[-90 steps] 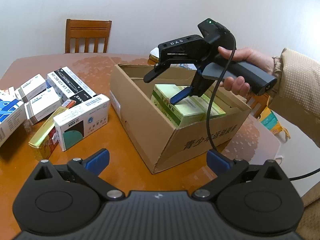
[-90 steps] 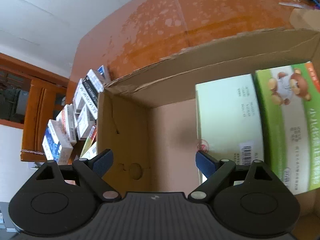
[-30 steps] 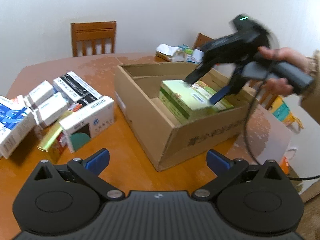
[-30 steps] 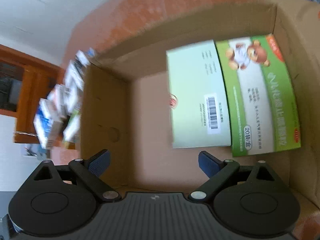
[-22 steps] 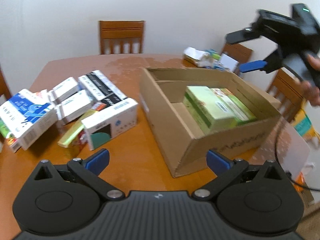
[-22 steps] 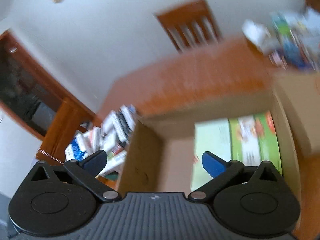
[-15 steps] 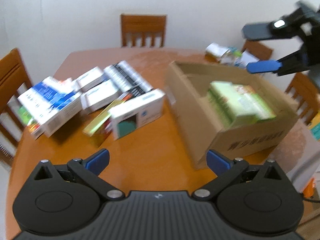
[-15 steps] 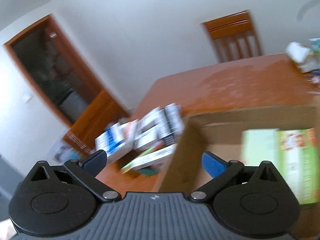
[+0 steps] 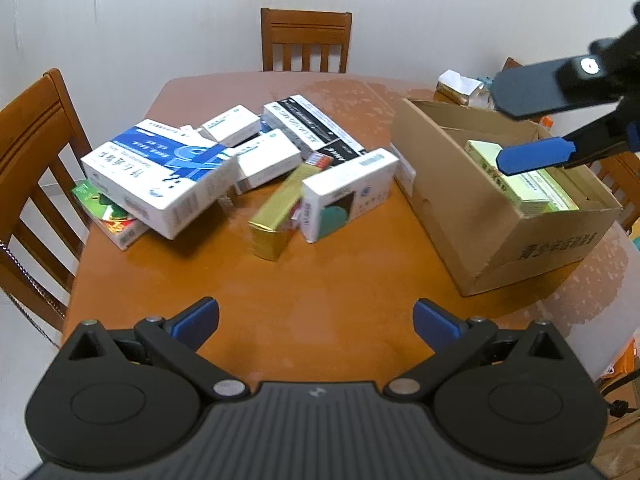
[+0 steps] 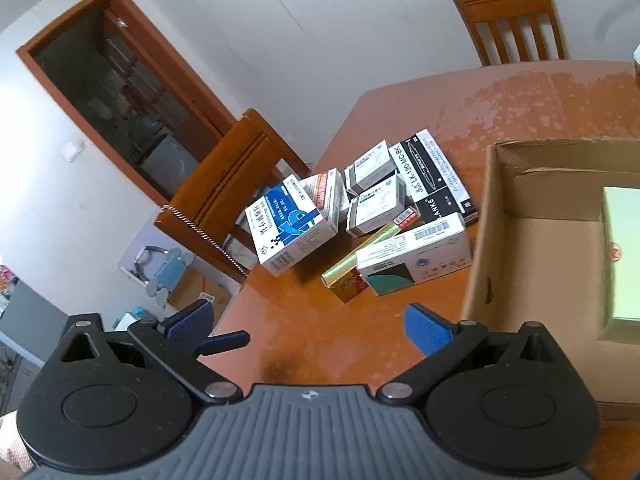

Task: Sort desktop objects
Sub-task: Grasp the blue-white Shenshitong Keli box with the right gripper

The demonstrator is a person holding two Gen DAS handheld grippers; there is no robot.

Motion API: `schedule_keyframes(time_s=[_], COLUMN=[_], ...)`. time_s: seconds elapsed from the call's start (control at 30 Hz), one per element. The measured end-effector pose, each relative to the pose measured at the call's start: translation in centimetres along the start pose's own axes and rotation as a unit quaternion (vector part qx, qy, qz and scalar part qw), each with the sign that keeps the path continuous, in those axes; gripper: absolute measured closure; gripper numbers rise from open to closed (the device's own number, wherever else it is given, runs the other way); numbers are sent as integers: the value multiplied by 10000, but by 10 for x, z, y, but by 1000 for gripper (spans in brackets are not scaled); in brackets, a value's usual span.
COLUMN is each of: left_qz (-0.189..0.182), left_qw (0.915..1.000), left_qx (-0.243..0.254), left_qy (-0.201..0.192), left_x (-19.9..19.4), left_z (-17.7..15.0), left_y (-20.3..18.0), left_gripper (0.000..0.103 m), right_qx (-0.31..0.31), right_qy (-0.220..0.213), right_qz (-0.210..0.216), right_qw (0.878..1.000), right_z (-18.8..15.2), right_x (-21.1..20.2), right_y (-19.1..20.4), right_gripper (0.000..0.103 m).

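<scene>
A pile of boxes lies on the wooden table (image 9: 320,288): a large blue-and-white box (image 9: 160,172) (image 10: 290,224), a white box with a teal patch (image 9: 348,194) (image 10: 416,256), a gold box (image 9: 276,216), a black-and-white box (image 9: 316,126) (image 10: 436,176) and small white ones. An open cardboard box (image 9: 500,216) (image 10: 532,240) on the right holds pale green boxes (image 9: 520,184). My left gripper (image 9: 316,320) is open over bare table, nothing between its fingers. My right gripper (image 10: 308,324) is open and empty, hanging above the cardboard box's near-left corner; in the left wrist view its blue fingertip (image 9: 536,156) shows at the right edge.
Wooden chairs stand at the far side (image 9: 306,40) and at the left (image 9: 28,152) of the table. Loose clutter (image 9: 460,84) lies behind the cardboard box. A dark doorway (image 10: 124,92) and floor items (image 10: 160,268) lie beyond the table's left edge.
My right gripper rose out of the cardboard box and swung left toward the pile. My left gripper also turned left, bringing the pile to the middle of its view.
</scene>
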State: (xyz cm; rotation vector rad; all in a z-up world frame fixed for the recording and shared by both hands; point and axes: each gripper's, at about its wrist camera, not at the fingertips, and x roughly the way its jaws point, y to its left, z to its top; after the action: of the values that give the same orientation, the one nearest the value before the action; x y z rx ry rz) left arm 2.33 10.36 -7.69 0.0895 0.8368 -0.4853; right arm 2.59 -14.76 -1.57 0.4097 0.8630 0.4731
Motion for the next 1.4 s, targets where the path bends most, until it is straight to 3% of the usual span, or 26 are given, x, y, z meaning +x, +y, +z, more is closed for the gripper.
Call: schedule_keyframes(time_s=[0.27, 0.37, 0.5, 0.67, 0.8, 1.0, 1.2, 1.4], left_qz=[-475, -589, -808, -998, -1120, -1176, -1207, -1266], left_qw=[9986, 9978, 9962, 9941, 9926, 9918, 9913, 9909], left_qx=[174, 208, 104, 60, -49, -246, -340, -305], left_qy=[-135, -198, -304, -421, -465, -429, -411, -339], left_x=[5, 13, 21, 24, 26, 29, 31, 34], left_z=[-2, -4, -2, 2, 3, 0, 1, 2], left_y=[51, 68, 86, 98, 107, 118, 122, 122], left_gripper=[0, 0, 0, 0, 0, 0, 0, 0], right_qx=[70, -219, -1081, -1893, -2523, -3288, -3163, -3311], right_qy=[49, 116, 234, 463, 832, 1240, 1554, 1738], right_qz=[-673, -953, -1207, -1110, -1235, -1311, -1310, -1359], right_qw=[9977, 9951, 9865, 9745, 9561, 9270, 9266, 9175], right_z=[21, 38, 66, 95, 100, 94, 99, 93], right_x=[51, 77, 121, 181, 221, 251, 271, 291], right_y=[36, 53, 86, 113, 127, 138, 126, 128], right_gripper=[0, 0, 0, 0, 0, 0, 0, 0])
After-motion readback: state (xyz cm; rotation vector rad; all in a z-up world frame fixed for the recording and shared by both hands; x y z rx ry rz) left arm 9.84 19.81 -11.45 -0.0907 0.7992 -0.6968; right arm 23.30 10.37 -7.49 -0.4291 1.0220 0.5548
